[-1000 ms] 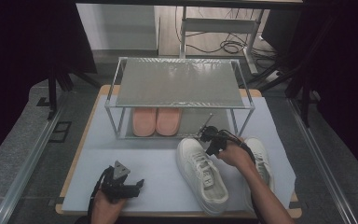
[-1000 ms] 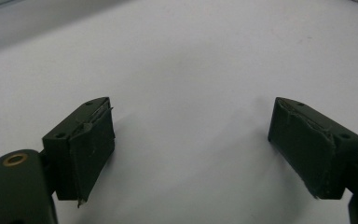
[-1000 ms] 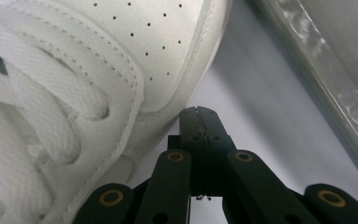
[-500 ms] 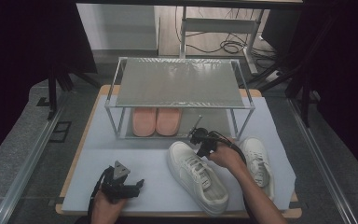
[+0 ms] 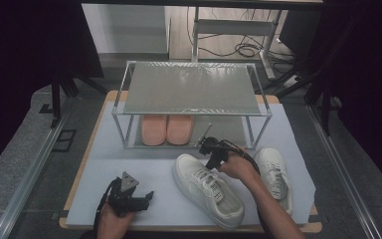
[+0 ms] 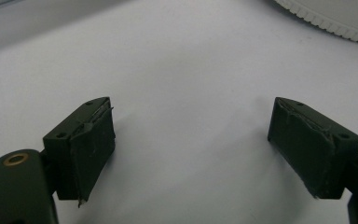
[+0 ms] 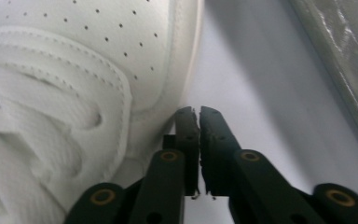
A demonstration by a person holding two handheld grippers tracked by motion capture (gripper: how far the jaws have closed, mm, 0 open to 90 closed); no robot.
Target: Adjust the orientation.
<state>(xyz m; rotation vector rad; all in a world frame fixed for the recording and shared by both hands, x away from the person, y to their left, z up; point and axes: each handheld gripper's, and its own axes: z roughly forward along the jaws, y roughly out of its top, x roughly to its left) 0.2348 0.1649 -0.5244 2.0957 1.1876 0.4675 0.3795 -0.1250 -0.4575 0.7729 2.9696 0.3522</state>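
From the high view, your right tool (image 5: 210,146) sits at the toe of the white sneaker (image 5: 206,188), which lies slanted across the tabletop (image 5: 149,174) just in front of the shoe rack (image 5: 191,89); its mate (image 5: 274,172) lies to the right, near your forearm. The toe points toward the free space on the lower shelf beside the pink slippers (image 5: 167,129), so you seem to be nudging the shoe into line for shelving. Your left tool (image 5: 146,198) rests low near the front edge, well apart, out of the way.

In the left gripper view, your left tool (image 6: 191,144) is released, jaws wide over bare tabletop, with the sneaker's sole edge (image 6: 326,18) far off.

In the right gripper view, your right tool (image 7: 198,114) is nearly clenched with nothing between its jaws, which have just begun parting, and its tips are touching the sneaker's side (image 7: 121,51), a pushing posture rather than a grasp.
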